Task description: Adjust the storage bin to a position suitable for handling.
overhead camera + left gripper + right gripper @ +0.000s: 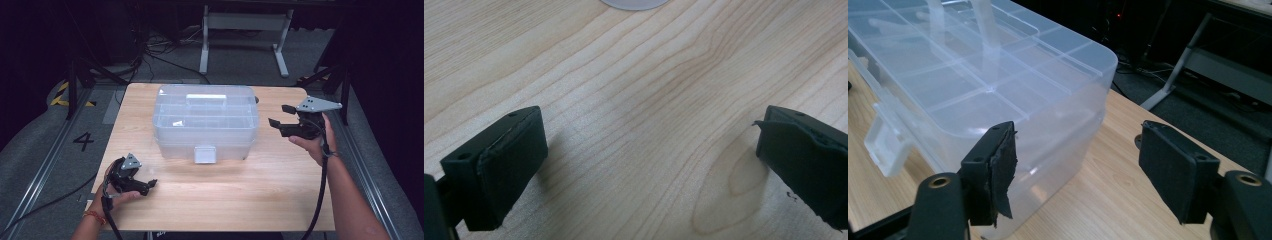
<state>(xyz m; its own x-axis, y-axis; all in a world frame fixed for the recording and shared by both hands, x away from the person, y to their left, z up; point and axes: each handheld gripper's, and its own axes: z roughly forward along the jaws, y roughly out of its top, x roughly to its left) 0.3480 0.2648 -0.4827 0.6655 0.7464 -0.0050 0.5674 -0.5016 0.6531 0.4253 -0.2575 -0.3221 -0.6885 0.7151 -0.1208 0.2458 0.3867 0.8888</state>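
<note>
A clear plastic storage box [206, 121] with a divided lid, a top handle and a front latch [204, 154] stands shut on the middle of the wooden table [250, 195]. My right gripper [280, 116] is raised beside the box's right end, pointing at it, jaws apart and holding nothing. In the right gripper view the box [978, 85] lies just ahead of the black pads [1175, 167], which do not touch it. My left gripper [150, 185] rests low near the table's front left corner, open over bare wood [644, 125].
The table's front half and right side are bare wood. Beyond the far edge are a white metal stand [245, 30], cables on grey carpet and dark tripod legs [325, 75]. A floor rail with a "4" mark [83, 141] runs on the left.
</note>
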